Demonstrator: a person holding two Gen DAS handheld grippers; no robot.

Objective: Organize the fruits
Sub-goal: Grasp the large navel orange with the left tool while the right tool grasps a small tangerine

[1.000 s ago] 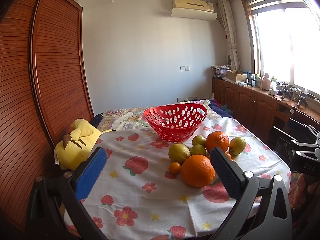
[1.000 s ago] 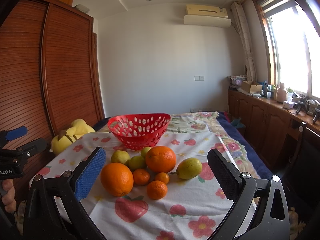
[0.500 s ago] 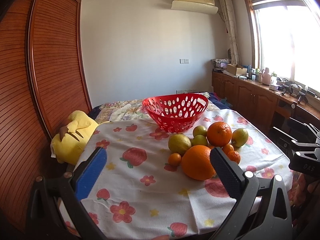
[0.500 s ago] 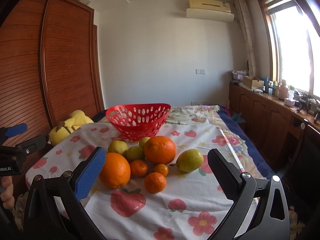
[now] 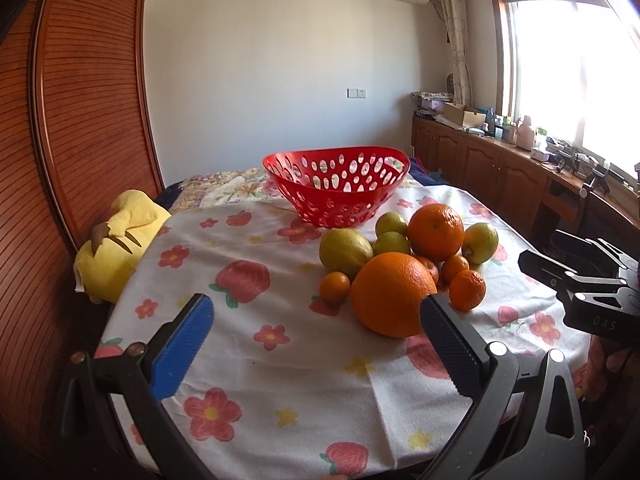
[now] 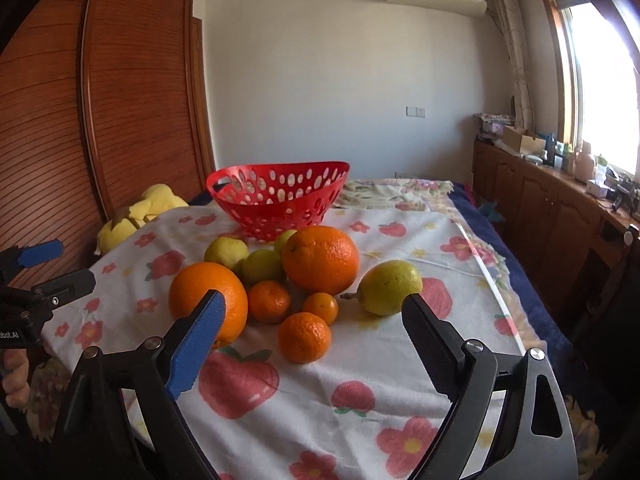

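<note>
Large orange (image 5: 394, 294): lower right hidden behind the near finger pad. Small fruit behind it mostly covered. Yellow plush (image 6: 136, 216) partly behind the cloth edge, left-centre of frame. Counter clutter (image 6: 576, 160) at right too small to ID. Hand (image 6: 14, 376) cut off at lower left.

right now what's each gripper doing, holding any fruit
left gripper: open, holding nothing.
right gripper: open, nothing between the pads; its jaws have just been closing.
</note>
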